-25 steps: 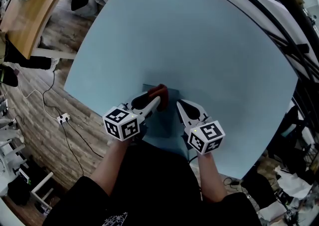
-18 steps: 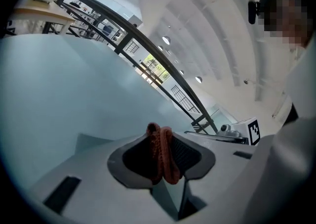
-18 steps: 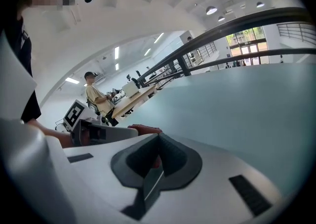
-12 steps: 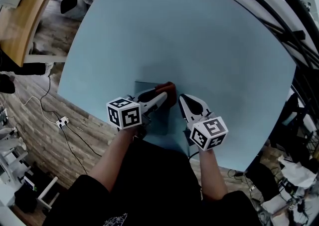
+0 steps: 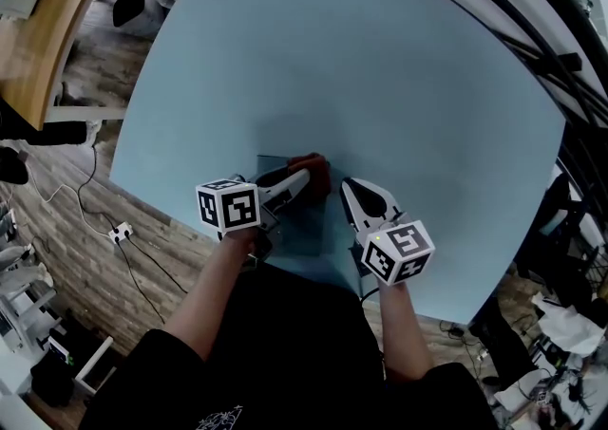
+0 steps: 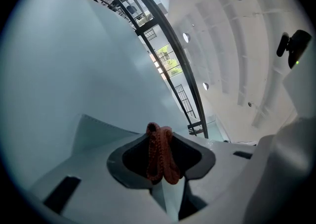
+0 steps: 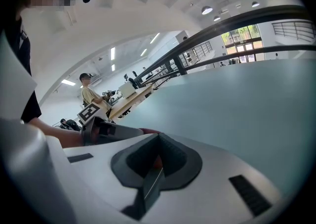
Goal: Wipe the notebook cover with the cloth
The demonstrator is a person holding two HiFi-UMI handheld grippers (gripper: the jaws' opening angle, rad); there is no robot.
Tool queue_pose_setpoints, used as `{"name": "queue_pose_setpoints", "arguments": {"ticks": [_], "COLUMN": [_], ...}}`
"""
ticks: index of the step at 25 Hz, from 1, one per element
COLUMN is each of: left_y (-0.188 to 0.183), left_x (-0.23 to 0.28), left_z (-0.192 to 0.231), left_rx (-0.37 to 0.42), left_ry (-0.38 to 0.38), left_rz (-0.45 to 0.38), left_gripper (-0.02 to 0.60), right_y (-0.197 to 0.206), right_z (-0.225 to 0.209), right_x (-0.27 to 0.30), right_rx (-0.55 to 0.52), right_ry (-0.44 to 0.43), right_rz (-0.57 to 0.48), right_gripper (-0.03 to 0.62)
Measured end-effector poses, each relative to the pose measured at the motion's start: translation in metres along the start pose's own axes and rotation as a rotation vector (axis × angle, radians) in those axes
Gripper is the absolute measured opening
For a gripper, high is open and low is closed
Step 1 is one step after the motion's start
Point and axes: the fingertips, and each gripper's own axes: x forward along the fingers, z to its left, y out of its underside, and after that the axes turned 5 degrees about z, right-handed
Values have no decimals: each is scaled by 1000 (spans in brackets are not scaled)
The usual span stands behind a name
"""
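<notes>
Pale blue tabletop (image 5: 399, 86) fills most of the head view. The notebook (image 5: 304, 229) lies flat near its front edge, just ahead of the person, a slightly darker blue-grey rectangle that barely stands out from the surface. The left gripper (image 5: 298, 179) reaches over the cover from the left, and its own view shows the jaws pinched tight on a bunched fold of red knitted cloth (image 5: 312, 170), which sits at the cover's far right corner. The right gripper (image 5: 351, 193) lies just beside the notebook's right edge with its jaws pressed together on nothing; whether it actually touches the book cannot be told. Wiping looks to be under way with little of the cover reached so far. To do it well, the left gripper should tilt so the cloth, not the hard jaw tips, meets the cover. It should then draw the cloth in straight overlapping passes from the far edge towards the near one. Only a narrow wad protrudes, so light, even pressure matters. The right gripper would do best pressing on a corner to keep the book from sliding.
</notes>
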Motion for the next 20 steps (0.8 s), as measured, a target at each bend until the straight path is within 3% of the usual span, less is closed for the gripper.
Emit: {"name": "queue_pose_setpoints", "arguments": {"ticks": [20], "left_y": [-22], "left_x": [-64], "left_z": [35], "left_rx": [22], "left_ry": [-92], "left_rz": [-35], "left_gripper": [130], "right_y": [0], "right_z": [32], "right_x": [27], "right_rx": [-41], "right_ry": [-63], "right_rz": [31], "right_gripper": [8]}}
